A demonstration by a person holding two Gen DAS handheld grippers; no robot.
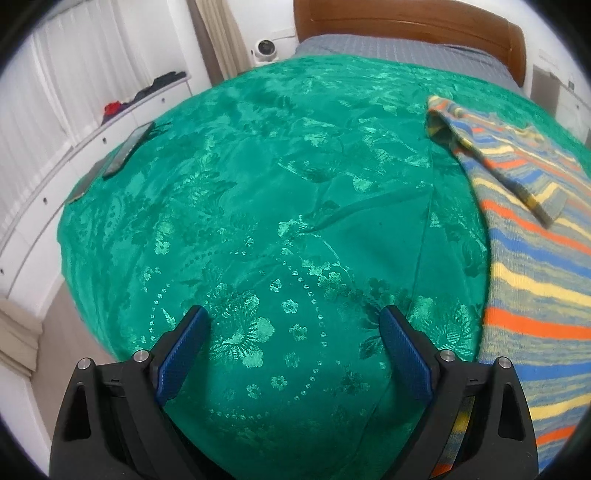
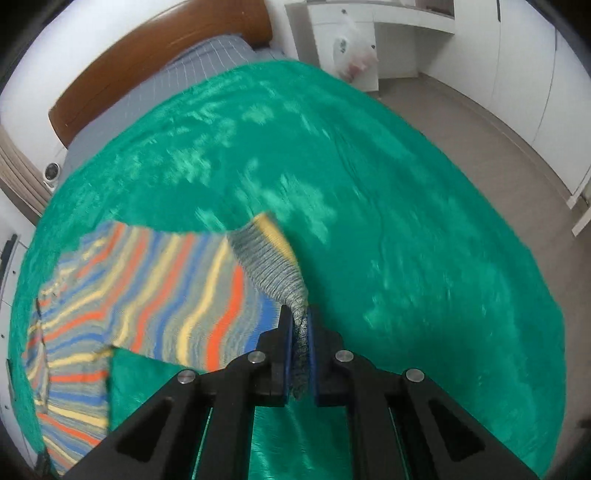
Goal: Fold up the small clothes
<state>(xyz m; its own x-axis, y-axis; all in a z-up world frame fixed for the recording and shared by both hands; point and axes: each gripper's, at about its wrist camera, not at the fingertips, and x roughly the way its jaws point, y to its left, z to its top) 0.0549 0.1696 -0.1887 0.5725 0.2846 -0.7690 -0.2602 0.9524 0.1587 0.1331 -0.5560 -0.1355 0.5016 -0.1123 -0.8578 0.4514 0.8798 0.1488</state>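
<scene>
A small striped knit sweater point(image 1: 535, 258), in grey, orange, yellow and blue, lies on the green bedspread point(image 1: 277, 184) at the right of the left wrist view, one sleeve point(image 1: 491, 147) folded across its body. My left gripper point(image 1: 295, 325) hovers open over bare bedspread, to the left of the sweater, with nothing between its blue pads. In the right wrist view my right gripper point(image 2: 300, 314) is shut on the grey ribbed cuff of the sweater's other sleeve point(image 2: 269, 258). That sleeve is lifted off the bed. The sweater's body point(image 2: 147, 288) spreads to the left, blurred by motion.
A dark phone point(image 1: 127, 147) lies at the bed's left edge beside white drawers point(image 1: 55, 177). A wooden headboard point(image 1: 406, 22) and grey sheet are at the far end. In the right wrist view, floor point(image 2: 498, 155), white cabinets and a hanging plastic bag point(image 2: 354, 55) lie beyond the bed.
</scene>
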